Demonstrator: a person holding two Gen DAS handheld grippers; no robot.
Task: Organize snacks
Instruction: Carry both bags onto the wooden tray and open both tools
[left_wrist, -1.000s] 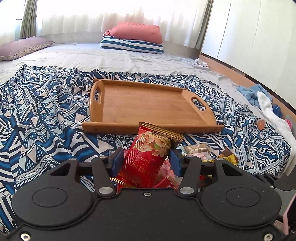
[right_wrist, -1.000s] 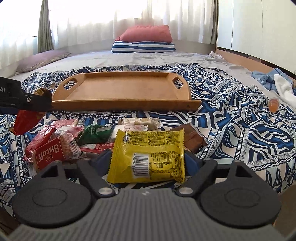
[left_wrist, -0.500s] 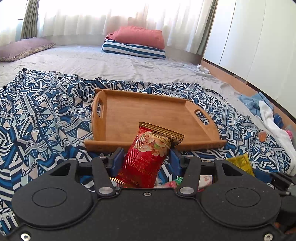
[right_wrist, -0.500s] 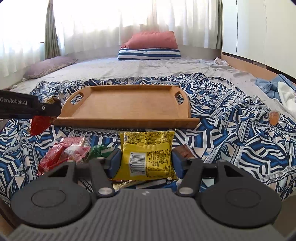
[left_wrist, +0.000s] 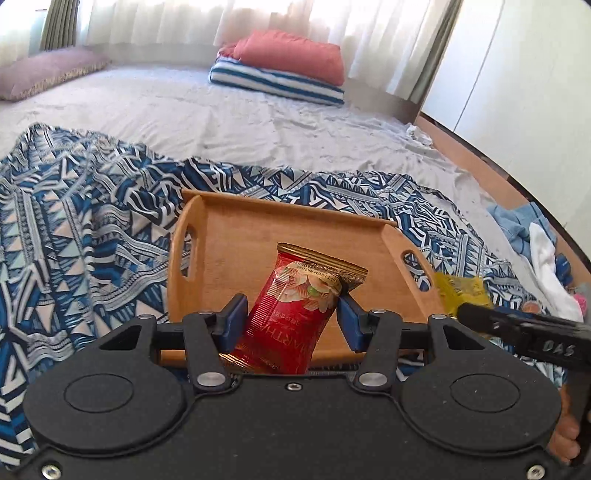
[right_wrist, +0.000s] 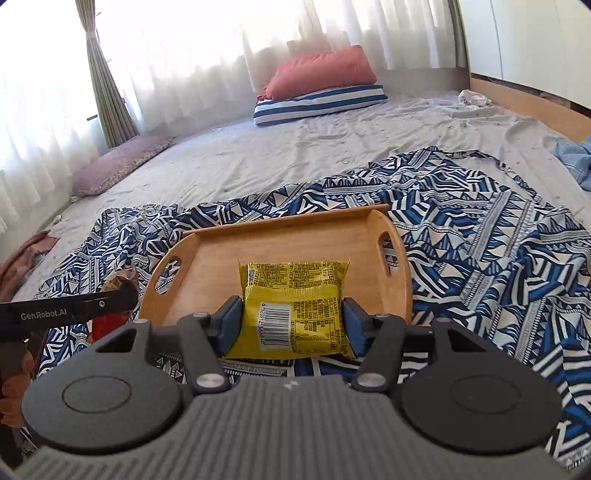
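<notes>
Both hands are loaded: the left gripper (left_wrist: 290, 317) pinches a red nut packet (left_wrist: 291, 314) between its pads, the right gripper (right_wrist: 288, 325) clamps a yellow snack packet (right_wrist: 293, 306), jaws narrowed onto it. Each packet hangs in front of the empty wooden tray (right_wrist: 207, 269) on the patterned blue cloth (right_wrist: 480, 258) (no snack in the tray so far). To do this well: carry each over the near rim, lower flat, keep them side by side, and release low so they don't slide.

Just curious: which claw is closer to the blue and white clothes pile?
Right. The right claw, gripping the yellow packet, is on the side of the clothes pile; the left claw, gripping the red packet, is beyond it.
</notes>
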